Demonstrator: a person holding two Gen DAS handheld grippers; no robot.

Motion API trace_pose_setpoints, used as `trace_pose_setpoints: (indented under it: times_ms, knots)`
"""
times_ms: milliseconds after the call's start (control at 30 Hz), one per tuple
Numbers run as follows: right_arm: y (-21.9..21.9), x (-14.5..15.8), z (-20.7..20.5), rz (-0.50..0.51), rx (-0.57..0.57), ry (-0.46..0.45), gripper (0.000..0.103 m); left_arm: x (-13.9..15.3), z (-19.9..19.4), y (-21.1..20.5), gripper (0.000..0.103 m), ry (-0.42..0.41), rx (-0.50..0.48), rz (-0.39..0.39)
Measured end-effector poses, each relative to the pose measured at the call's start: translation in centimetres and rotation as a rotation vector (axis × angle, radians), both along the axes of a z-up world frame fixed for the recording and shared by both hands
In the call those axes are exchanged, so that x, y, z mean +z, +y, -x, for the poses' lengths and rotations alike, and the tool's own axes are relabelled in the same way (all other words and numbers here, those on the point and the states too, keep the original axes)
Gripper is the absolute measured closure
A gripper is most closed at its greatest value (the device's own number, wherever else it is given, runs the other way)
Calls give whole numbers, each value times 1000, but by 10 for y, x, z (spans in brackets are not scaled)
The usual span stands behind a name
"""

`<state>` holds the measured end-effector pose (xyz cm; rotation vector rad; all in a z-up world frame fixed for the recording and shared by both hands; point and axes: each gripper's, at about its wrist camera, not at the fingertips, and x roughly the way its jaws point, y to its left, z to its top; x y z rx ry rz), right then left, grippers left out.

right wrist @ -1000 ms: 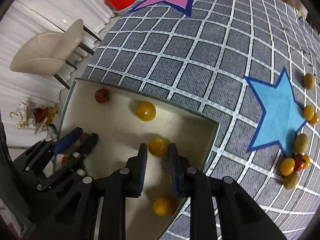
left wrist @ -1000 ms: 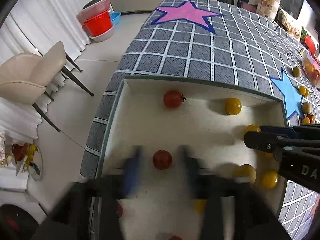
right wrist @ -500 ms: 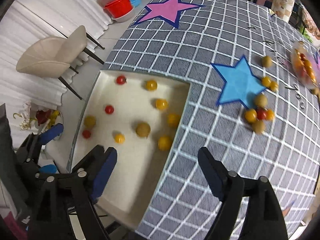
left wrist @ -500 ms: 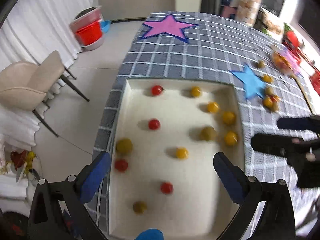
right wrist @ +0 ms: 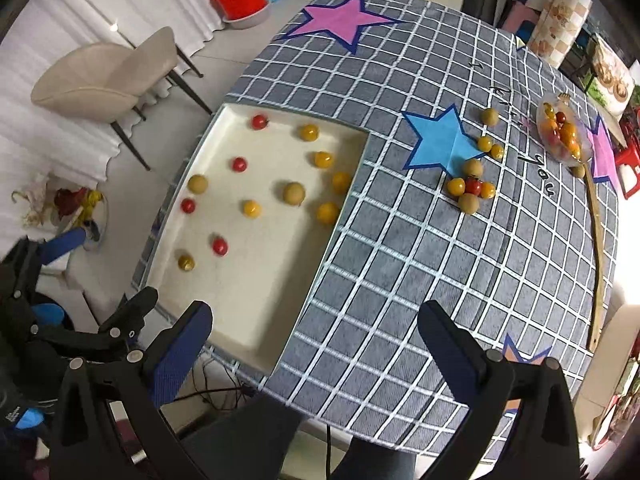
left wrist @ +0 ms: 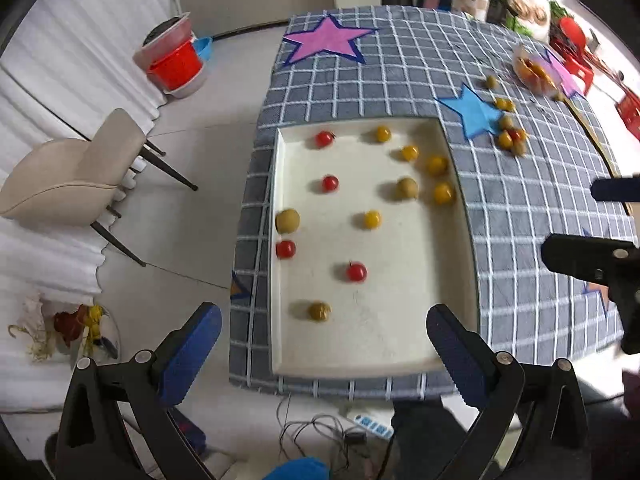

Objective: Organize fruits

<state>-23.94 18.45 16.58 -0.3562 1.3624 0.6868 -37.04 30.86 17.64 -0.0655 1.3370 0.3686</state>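
We note both the left claw (left wrist: pixel 324 334) and right claw (right wrist: pixel 316 328) released, empty, jaws just spread; fruits sit spaced in the tray (left wrist: pixel 400 364), loose fruits (right wrist: pixel 470 190) remain on the surface (right wrist: pixel 400 260)

Red and yellow cherry tomatoes (left wrist: pixel 330 183) seen scattered loose in cream tray (left wrist: pixel 404 354); small cluster (right wrist: pixel 470 190) left beside blue star (right wrist: pixel 439 143) on cloth.

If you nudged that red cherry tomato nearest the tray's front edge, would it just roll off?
The red cherry tomato looks round and smooth, so it would probably roll easily. The tray has a raised rim, likely stopping it. Its thin skin might split under hard squeezing.
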Motion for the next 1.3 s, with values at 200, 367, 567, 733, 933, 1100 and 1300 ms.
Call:
trace_pose_setpoints:
  times_ms: [200, 367, 567, 733, 933, 1100, 1300]
  knots:
    - [3, 12, 21, 61, 64, -115, 0, 7, 18, -11, 0, 21, -10, 11]
    - [7, 16, 23, 59, 69, -126, 0, 8, 21, -21, 0, 21, -15, 39]
    - [7, 16, 22, 55, 52, -116, 0, 16, 17, -40, 0, 16, -91, -2]
    - [4, 18, 21, 56, 45, -118, 0, 18, 16, -42, 0, 14, -102, -10]
    - [-5, 18, 17, 64, 16, -109, 0, 16, 14, -39, 0, 22, -82, 31]
    - [-13, 19, 14, 61, -8, -108, 0, 12, 12, -42, 0, 42, -89, 40]
    - [-11, 17, 18, 70, 2, -112, 0, 10, 8, -52, 0, 45, -141, 48]
